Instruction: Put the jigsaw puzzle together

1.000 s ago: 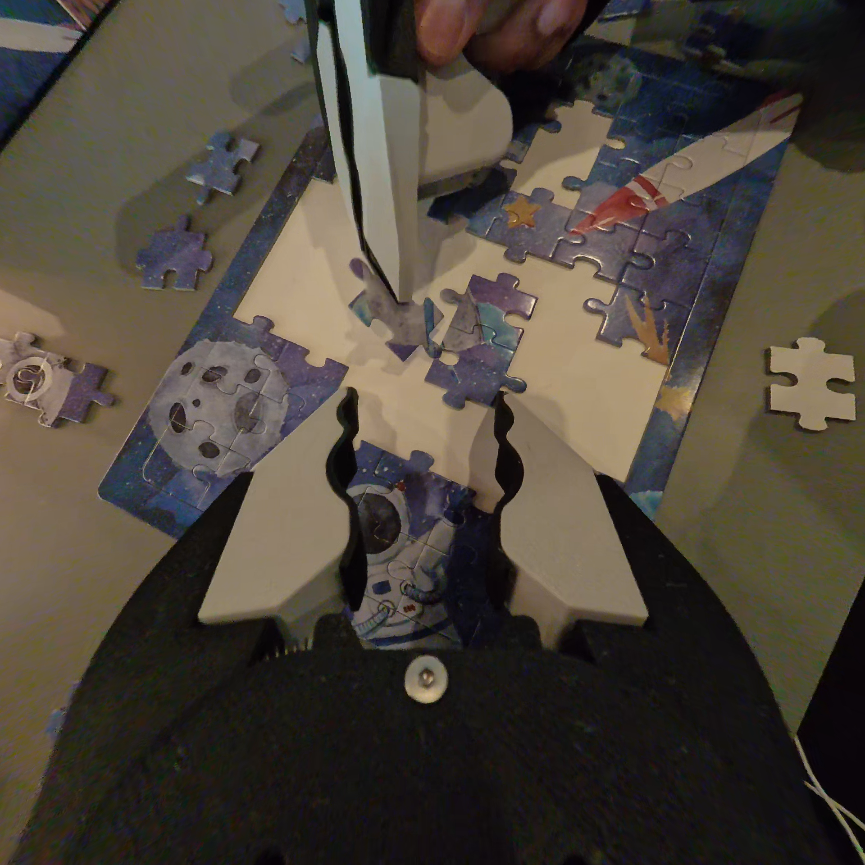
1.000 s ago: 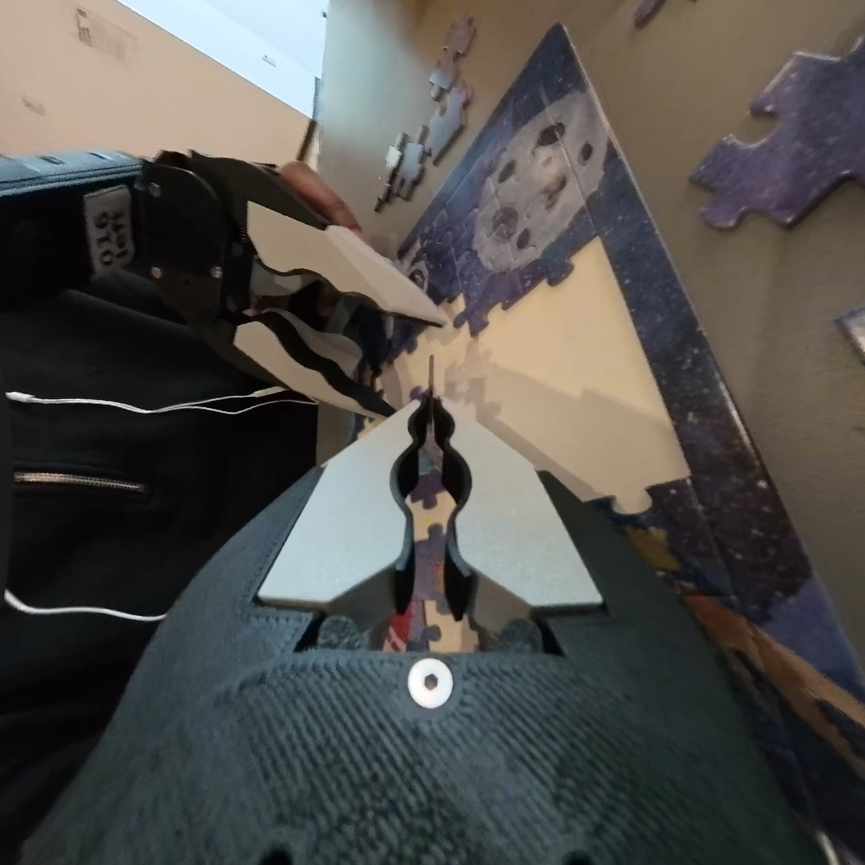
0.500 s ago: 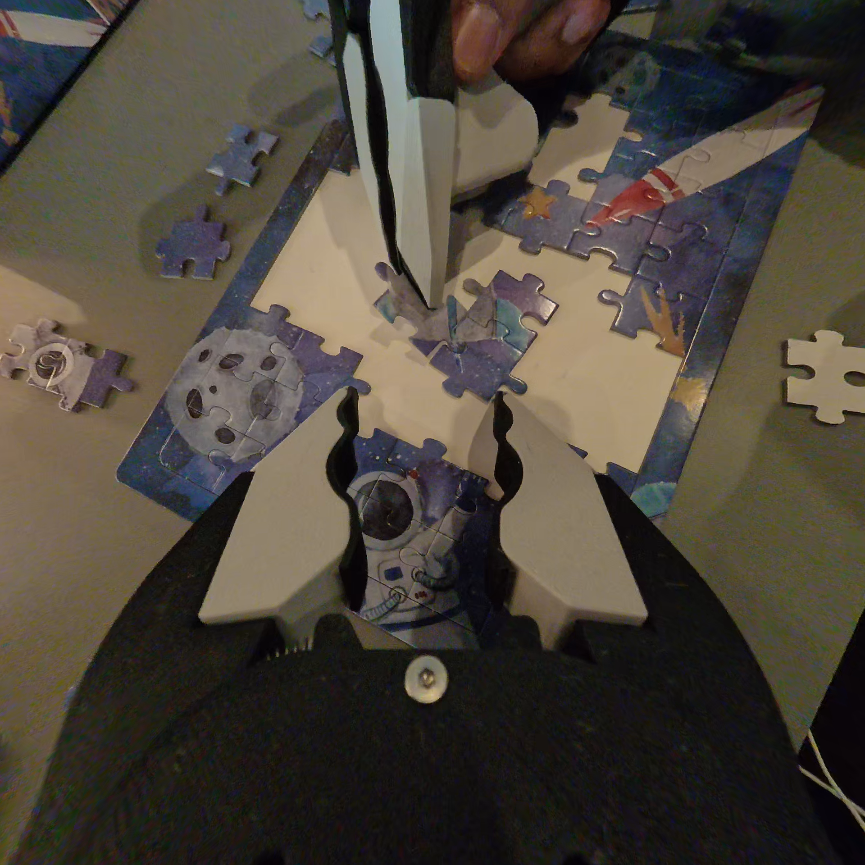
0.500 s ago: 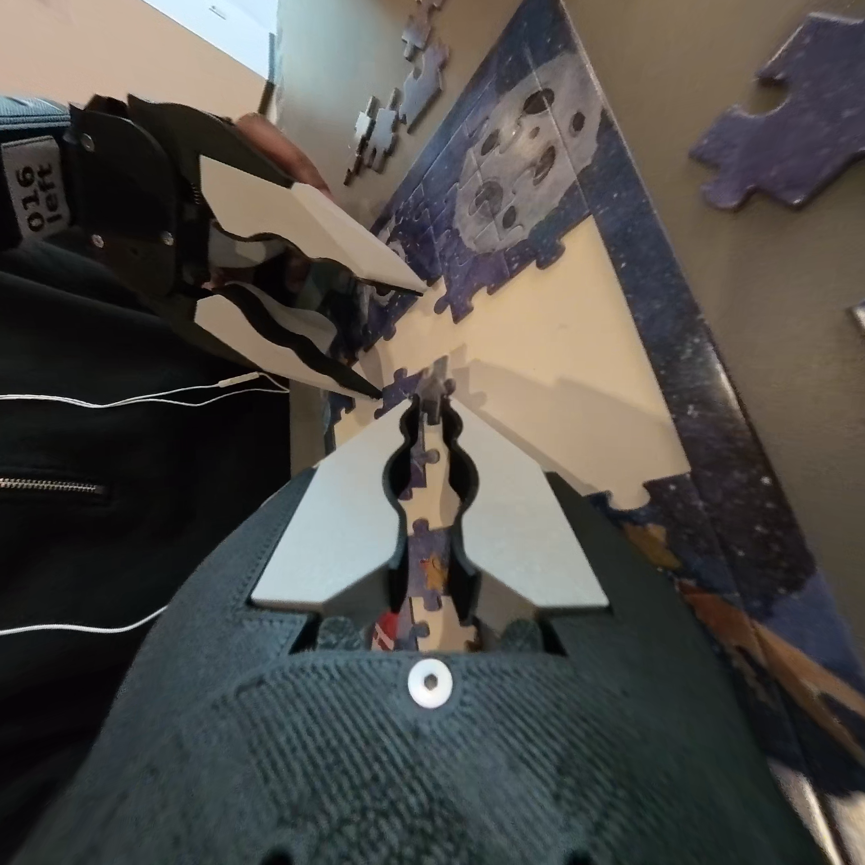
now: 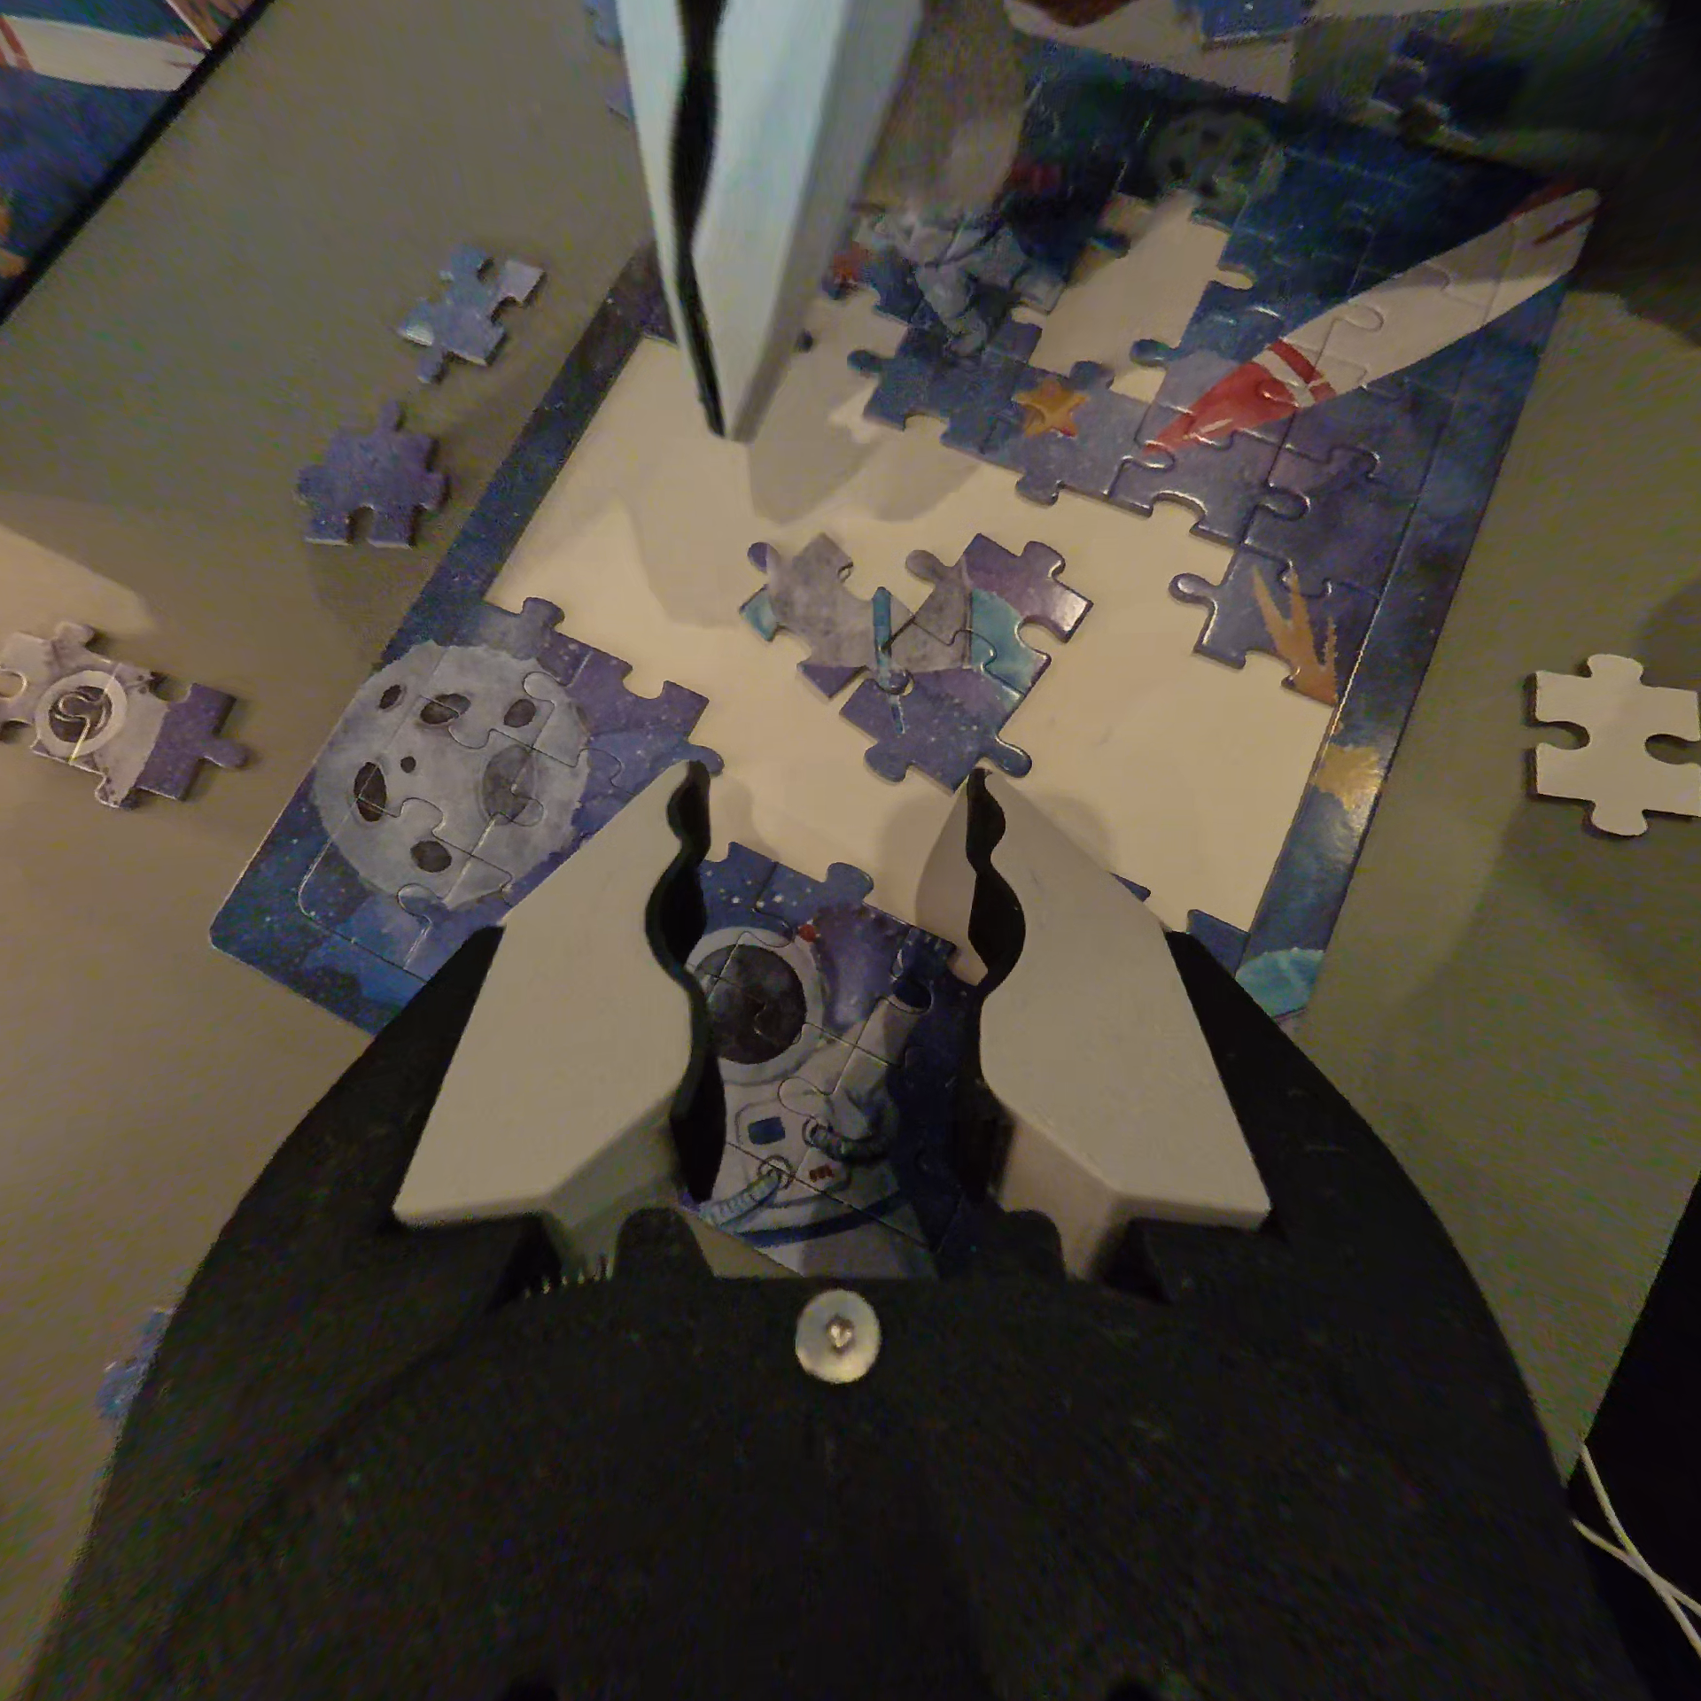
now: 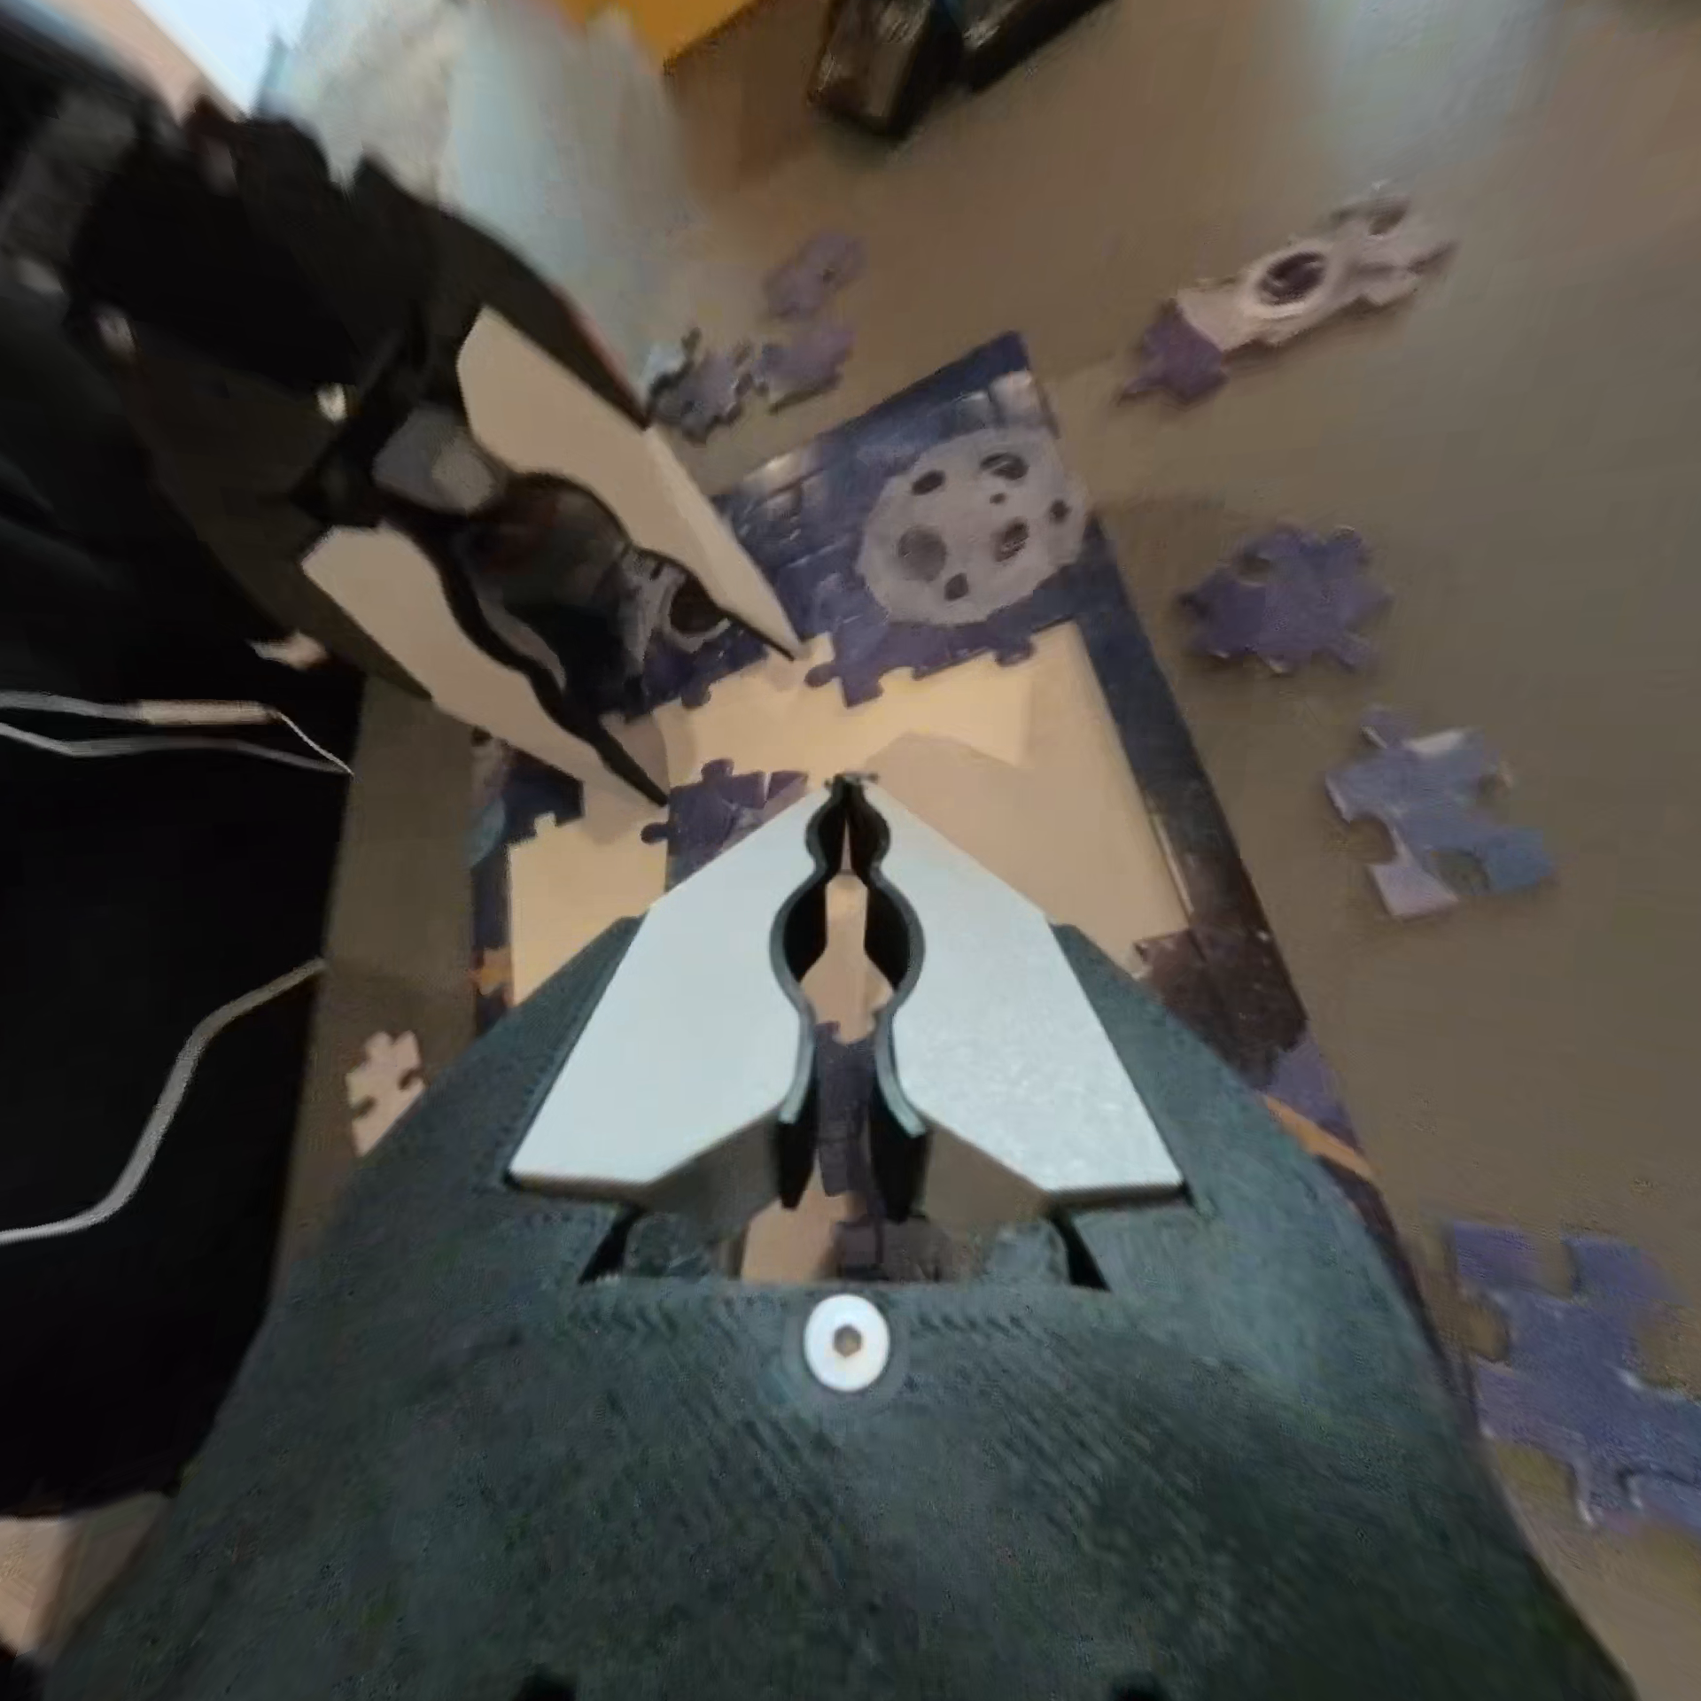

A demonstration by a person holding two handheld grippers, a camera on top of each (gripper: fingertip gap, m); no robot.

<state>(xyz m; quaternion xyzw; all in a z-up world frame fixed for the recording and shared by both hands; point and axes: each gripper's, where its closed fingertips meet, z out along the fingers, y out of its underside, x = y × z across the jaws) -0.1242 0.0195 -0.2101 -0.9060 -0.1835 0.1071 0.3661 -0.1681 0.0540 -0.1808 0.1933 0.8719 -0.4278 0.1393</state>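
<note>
Lifted clear since a moment ago, the right gripper (image 5: 727,414) hangs clenched and empty above the puzzle tray (image 5: 589,515), leaving the loose cluster of pieces (image 5: 911,644) on its bare middle; the left gripper (image 5: 838,792) hovers spread wide, touching nothing.

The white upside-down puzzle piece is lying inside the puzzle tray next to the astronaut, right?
Not quite. The white upside-down puzzle piece lies outside the puzzle tray, on the table off its right edge, well away from the astronaut. The left wrist view shows it.
</note>
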